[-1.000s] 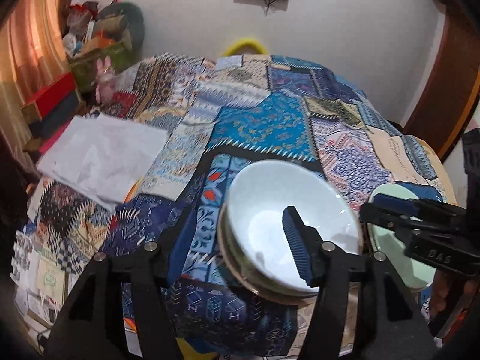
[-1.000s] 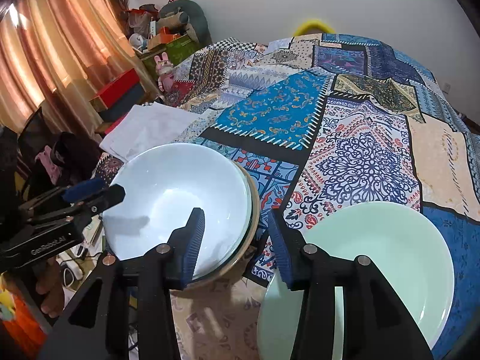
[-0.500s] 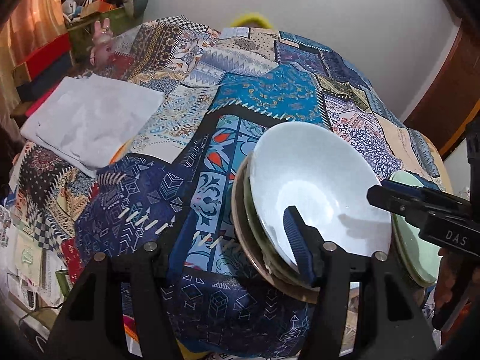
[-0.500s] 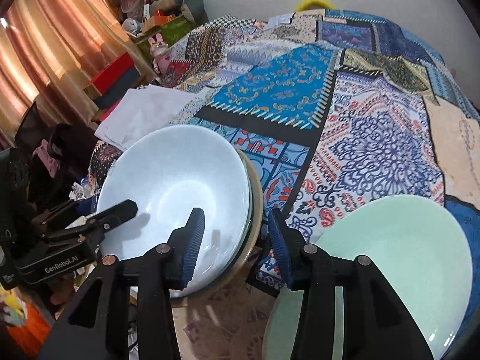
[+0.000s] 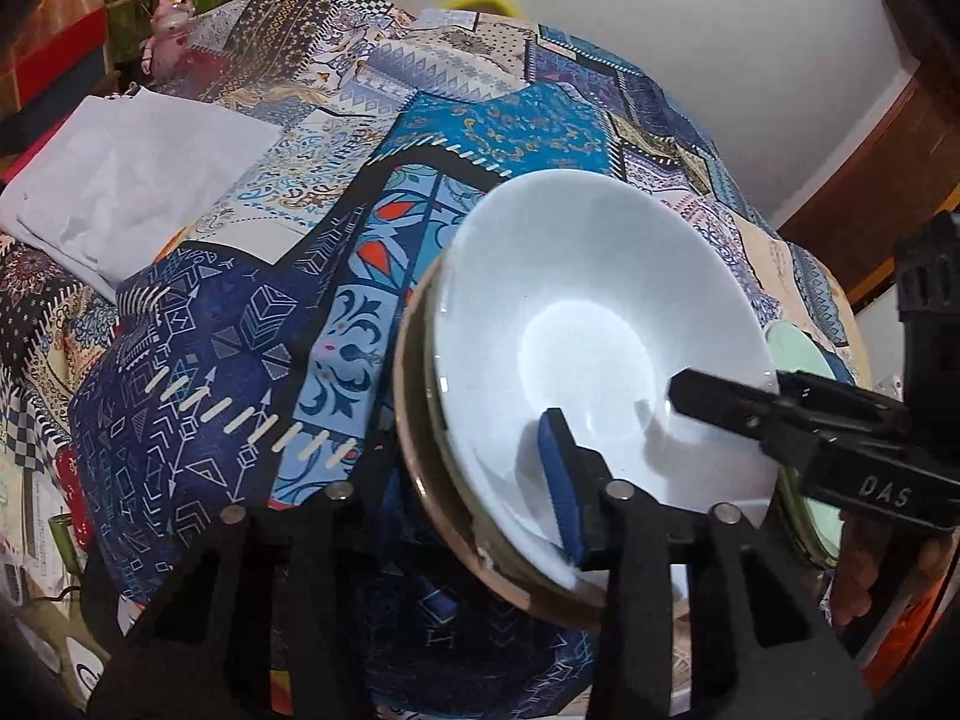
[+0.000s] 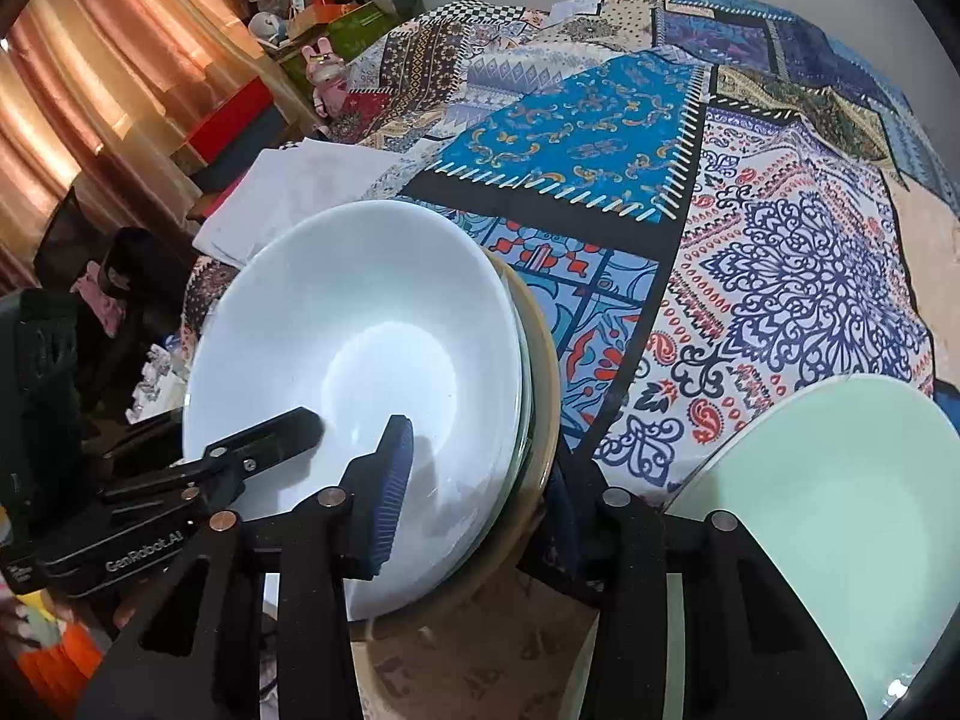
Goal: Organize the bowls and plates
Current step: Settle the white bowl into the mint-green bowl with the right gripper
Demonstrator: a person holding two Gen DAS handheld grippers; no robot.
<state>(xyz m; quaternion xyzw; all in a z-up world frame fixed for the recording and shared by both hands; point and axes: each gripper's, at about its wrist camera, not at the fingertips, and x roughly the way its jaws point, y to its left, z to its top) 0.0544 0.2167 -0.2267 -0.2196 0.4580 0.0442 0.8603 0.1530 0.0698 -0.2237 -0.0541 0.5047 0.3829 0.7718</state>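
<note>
A white bowl [image 5: 600, 300] [image 6: 360, 330] sits on top of a nested stack, over a clear glass one and a tan bowl [image 5: 414, 420] [image 6: 549, 372]. The stack stands at the near edge of the patchwork-covered table. My left gripper [image 5: 468, 450] straddles the stack's left rim, jaws closing: its blue pad [image 5: 561, 480] lies on the white bowl's inner wall, the other finger hidden under the rim. My right gripper [image 6: 480, 462] straddles the opposite rim, jaws closing, one pad [image 6: 393, 480] inside, the other finger under the tan rim. A mint-green dish [image 6: 840, 510] lies to the right.
A folded white cloth [image 5: 132, 180] lies on the patchwork tablecloth [image 6: 780, 252] to the left of the stack. Boxes and toys [image 6: 312, 24] are piled by the orange curtain beyond the table. A hand [image 5: 864, 570] holds the right gripper close to the mint-green dish.
Both grippers have come down onto the bowl stack. The left jaws have narrowed markedly around its rim. The right gripper's inner pad now sits lower inside the white bowl.
</note>
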